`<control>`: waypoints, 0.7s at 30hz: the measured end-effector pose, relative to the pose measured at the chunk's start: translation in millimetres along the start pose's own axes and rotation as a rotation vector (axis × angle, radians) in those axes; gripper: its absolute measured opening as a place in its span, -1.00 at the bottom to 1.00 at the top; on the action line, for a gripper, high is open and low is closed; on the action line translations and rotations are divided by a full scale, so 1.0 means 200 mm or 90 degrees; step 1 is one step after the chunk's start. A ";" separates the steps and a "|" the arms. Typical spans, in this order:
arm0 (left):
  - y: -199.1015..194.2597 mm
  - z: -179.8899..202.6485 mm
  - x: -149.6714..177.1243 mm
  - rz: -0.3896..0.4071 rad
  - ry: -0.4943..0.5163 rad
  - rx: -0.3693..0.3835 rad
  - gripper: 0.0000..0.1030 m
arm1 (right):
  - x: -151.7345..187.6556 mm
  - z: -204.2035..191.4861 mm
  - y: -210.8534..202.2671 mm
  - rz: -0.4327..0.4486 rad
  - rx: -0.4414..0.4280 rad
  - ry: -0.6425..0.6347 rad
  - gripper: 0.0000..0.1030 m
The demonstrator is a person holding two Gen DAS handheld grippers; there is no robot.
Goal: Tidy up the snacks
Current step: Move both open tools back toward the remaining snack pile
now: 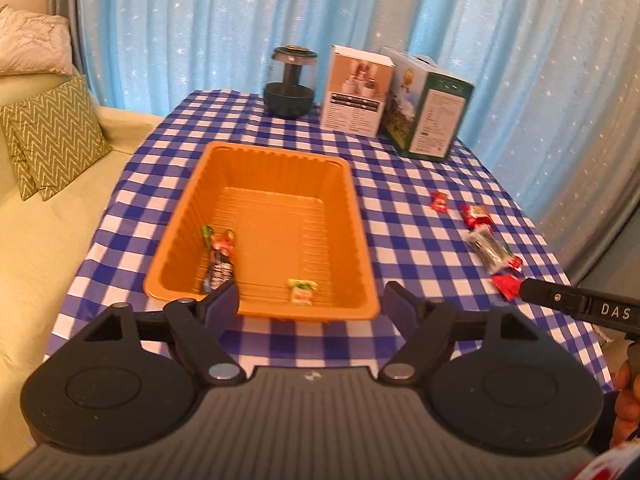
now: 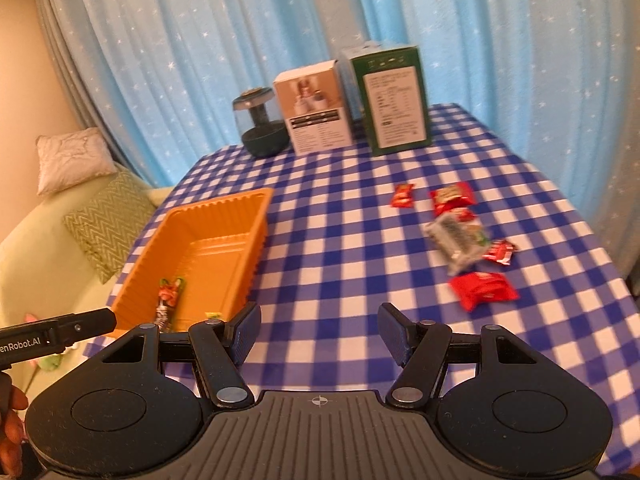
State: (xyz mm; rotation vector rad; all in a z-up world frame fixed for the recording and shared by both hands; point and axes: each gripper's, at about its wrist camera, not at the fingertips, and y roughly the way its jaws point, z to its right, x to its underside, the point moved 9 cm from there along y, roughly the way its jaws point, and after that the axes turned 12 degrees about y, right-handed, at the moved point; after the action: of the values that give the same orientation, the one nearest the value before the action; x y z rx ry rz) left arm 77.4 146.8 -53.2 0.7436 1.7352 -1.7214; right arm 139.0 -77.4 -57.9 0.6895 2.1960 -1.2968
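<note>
An orange tray (image 1: 276,160) sits on the blue checked tablecloth; it also shows at the left of the right wrist view (image 2: 224,210). Inside lie a long dark-and-red snack (image 1: 218,256) and a small yellow-green packet (image 1: 302,291). Several red snack packets (image 2: 482,290) and a clear-wrapped bar (image 2: 460,242) lie loose on the cloth to the tray's right. My left gripper (image 1: 312,306) is open and empty, just before the tray's near rim. My right gripper (image 2: 318,332) is open and empty over the cloth, short of the loose snacks.
A dark jar (image 1: 290,82), a white box (image 1: 358,90) and a green box (image 1: 430,106) stand at the table's far edge before a blue curtain. A sofa with cushions (image 1: 52,136) lies left of the table.
</note>
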 end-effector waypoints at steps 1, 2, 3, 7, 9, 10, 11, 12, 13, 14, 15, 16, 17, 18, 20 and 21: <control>0.00 0.02 0.00 0.000 0.003 0.002 0.54 | 0.00 0.02 -0.02 0.004 0.005 -0.001 0.25; 0.00 0.05 0.01 -0.001 0.005 0.006 0.54 | 0.01 0.05 -0.04 0.006 0.011 -0.002 0.25; 0.00 0.08 0.02 -0.002 0.007 0.010 0.54 | 0.02 0.07 -0.06 0.009 0.019 -0.003 0.25; 0.00 0.19 0.03 -0.003 0.014 0.030 0.54 | 0.04 0.18 -0.12 0.016 0.047 0.001 0.25; 0.00 0.24 0.04 -0.005 0.019 0.038 0.54 | 0.04 0.24 -0.15 0.018 0.058 0.010 0.25; 0.00 0.27 0.04 -0.005 0.021 0.042 0.55 | 0.04 0.28 -0.17 0.020 0.063 0.016 0.25; 0.01 0.29 0.04 -0.005 0.024 0.046 0.55 | 0.04 0.31 -0.18 0.022 0.069 0.021 0.25; 0.01 0.32 0.04 -0.006 0.027 0.050 0.56 | 0.04 0.33 -0.19 0.025 0.074 0.026 0.25; 0.01 0.34 0.03 -0.005 0.031 0.053 0.56 | 0.04 0.36 -0.21 0.027 0.078 0.031 0.26; 0.01 0.37 0.03 -0.005 0.036 0.056 0.57 | 0.03 0.39 -0.22 0.029 0.082 0.036 0.26; 0.01 0.39 0.03 -0.005 0.040 0.058 0.57 | 0.03 0.41 -0.23 0.032 0.086 0.041 0.26; 0.02 0.41 0.02 -0.004 0.045 0.061 0.58 | 0.03 0.43 -0.24 0.035 0.090 0.046 0.26; 0.02 0.43 0.02 -0.004 0.049 0.064 0.58 | 0.02 0.45 -0.25 0.037 0.093 0.050 0.26; 0.02 0.44 0.01 -0.004 0.052 0.066 0.59 | 0.02 0.48 -0.26 0.038 0.095 0.054 0.25; 0.03 0.48 0.01 -0.004 0.059 0.070 0.59 | 0.00 0.51 -0.26 0.040 0.101 0.062 0.25; 0.03 0.50 0.00 -0.004 0.063 0.073 0.59 | 0.00 0.52 -0.27 0.042 0.103 0.065 0.25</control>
State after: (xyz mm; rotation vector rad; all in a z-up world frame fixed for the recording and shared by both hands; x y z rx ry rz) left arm 83.3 47.2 -57.7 0.8878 1.7175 -1.8282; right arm 121.1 -192.6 -67.7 0.9003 2.1456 -1.4451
